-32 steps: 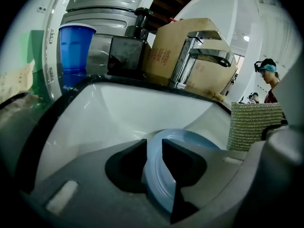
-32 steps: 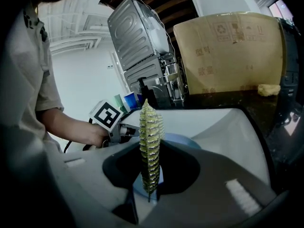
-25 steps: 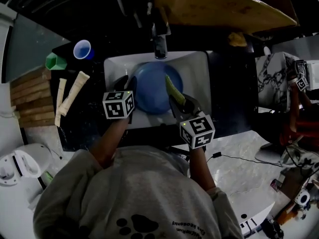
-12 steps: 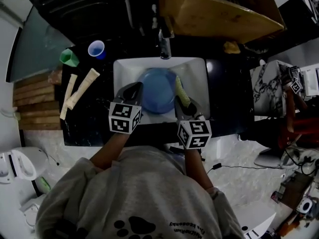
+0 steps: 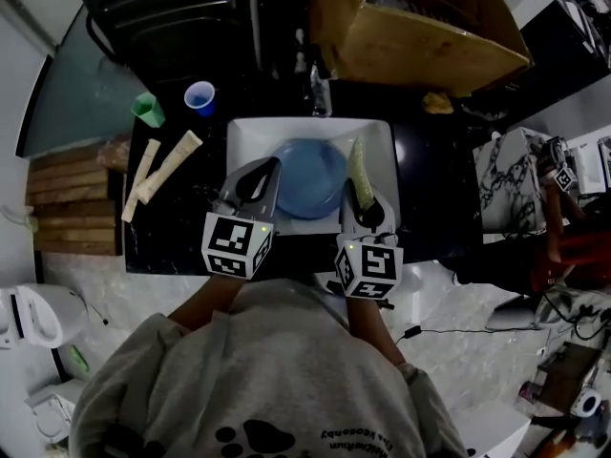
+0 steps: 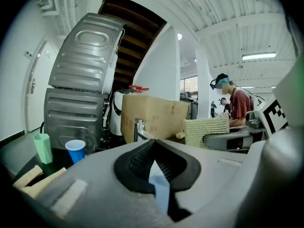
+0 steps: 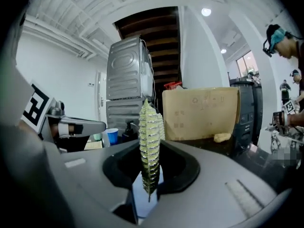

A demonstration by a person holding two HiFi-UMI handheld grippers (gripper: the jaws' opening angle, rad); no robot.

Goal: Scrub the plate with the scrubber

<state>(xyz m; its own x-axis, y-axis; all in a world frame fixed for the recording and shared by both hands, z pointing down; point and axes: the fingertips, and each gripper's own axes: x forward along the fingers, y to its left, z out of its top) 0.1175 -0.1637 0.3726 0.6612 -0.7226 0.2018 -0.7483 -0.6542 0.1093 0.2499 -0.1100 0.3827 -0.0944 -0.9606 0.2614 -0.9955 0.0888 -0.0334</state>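
My left gripper's (image 6: 153,144) jaws are closed together on nothing. My right gripper (image 7: 151,148) pinches the scrubber (image 7: 149,127) upright. Only the head view shows the plate (image 5: 307,179), lying in the sink (image 5: 377,141) between my grippers.

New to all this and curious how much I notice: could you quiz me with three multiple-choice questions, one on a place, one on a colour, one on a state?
1. Where is the plate? A) in the sink B) on the wooden boards C) in the cardboard box
2. What colour is the plate? A) red B) blue C) yellow
3. The right gripper is: A) open, empty B) shut on the plate C) shut on the scrubber
Answers: 1 A, it lies in the white sink; 2 B, plainly blue from above; 3 C, its jaws clamp the scrubber.
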